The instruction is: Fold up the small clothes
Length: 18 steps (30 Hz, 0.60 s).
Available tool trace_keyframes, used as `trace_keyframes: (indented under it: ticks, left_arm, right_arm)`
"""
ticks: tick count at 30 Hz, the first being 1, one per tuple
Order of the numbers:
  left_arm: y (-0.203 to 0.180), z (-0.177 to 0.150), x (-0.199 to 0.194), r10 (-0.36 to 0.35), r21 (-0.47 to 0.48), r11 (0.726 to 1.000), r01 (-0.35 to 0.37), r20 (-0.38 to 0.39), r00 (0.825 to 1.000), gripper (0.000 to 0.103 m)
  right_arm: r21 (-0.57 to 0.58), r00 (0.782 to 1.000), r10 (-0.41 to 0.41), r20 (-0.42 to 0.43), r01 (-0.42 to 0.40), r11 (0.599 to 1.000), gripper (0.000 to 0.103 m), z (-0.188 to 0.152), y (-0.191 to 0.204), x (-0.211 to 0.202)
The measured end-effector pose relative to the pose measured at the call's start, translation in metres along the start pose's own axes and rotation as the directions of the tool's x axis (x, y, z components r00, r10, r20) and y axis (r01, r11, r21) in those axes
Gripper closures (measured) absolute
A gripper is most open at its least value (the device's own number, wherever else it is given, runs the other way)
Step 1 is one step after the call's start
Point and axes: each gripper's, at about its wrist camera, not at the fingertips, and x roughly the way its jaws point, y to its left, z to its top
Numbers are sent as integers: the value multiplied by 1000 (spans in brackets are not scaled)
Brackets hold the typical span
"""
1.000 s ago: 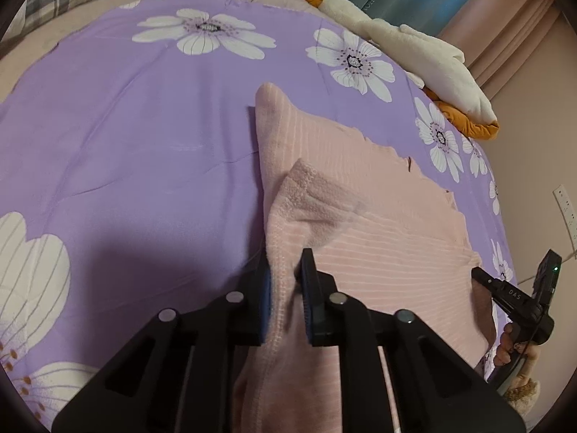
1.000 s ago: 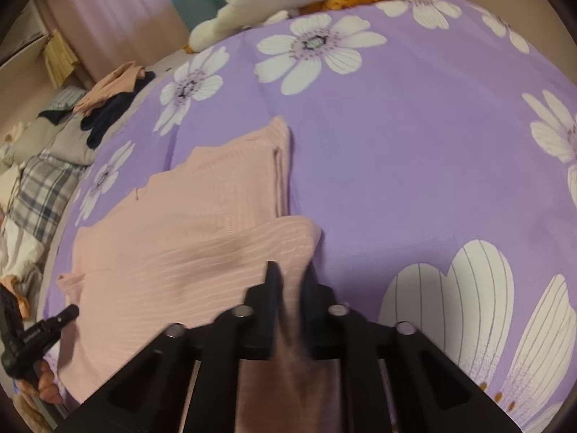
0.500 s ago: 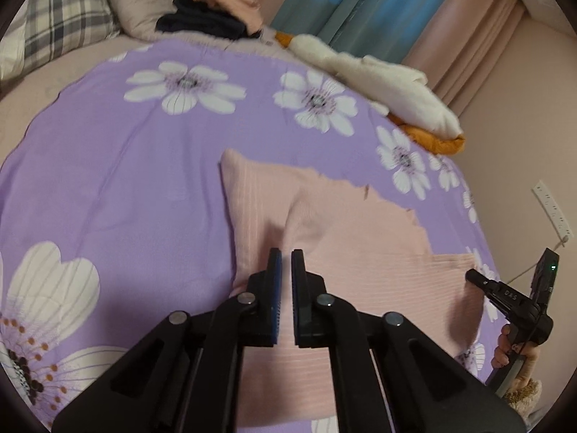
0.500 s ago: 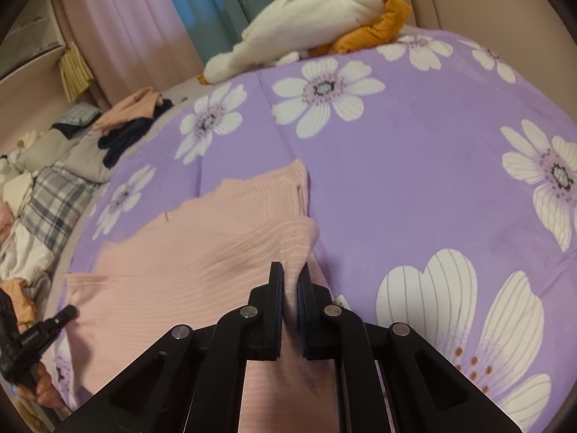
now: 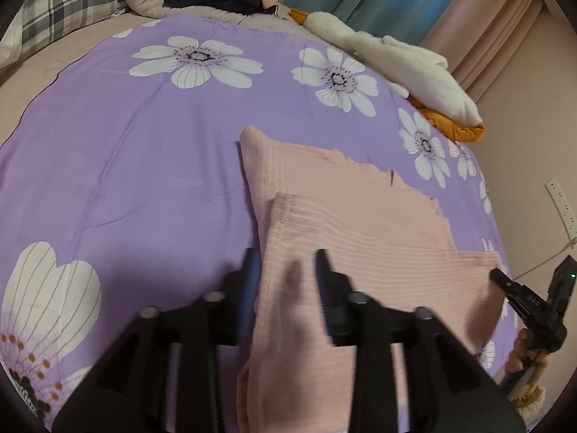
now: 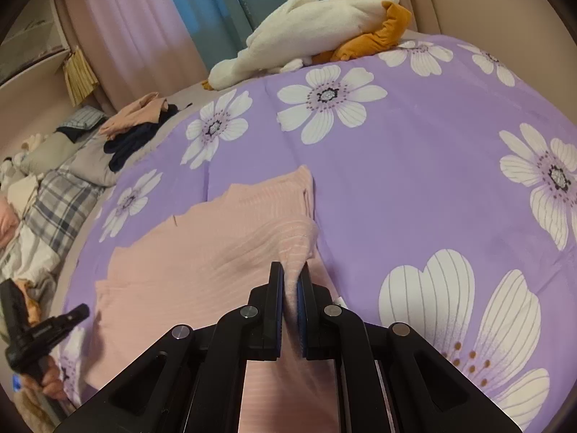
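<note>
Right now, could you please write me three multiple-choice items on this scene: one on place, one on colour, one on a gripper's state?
1. Where does the pink garment lie?
A on the purple bedspread
B on the floor
C on a chair

2. What colour are the bedspread's flowers?
A red
B white
C green

3. What is the right gripper doing?
A hanging open
B pinching the garment
C holding a pillow

Key: A, the pink garment lies flat on the bedspread; B, the flowers have white petals; B, the right gripper has fabric clamped between its jaws.
</note>
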Motion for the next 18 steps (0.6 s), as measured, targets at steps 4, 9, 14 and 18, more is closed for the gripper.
trace_keyframes:
  ticks: [4,9,14,18]
  left_arm:
    - [0,-1,16,18,6,1000,-18,-25,1000,65]
    - [0,-10,19,56,30,998,-56,-19,998,94]
    - [-10,-10,-2,54,44,998,-55,26,998,100]
    - [-15,-8,-17,6,58,998,-9,46,999,100]
  right_arm:
    - [-2,1000,-3,-4,3,1000,94,-2,0,2]
    - [-13,1000,-9,-11,9,1000,94,-4,2,3]
    - [-18,1000,-4,6,4,1000,94,-5,4,-5]
    - [-29,1000,5,23,-4,1000,94,-2,6,-10]
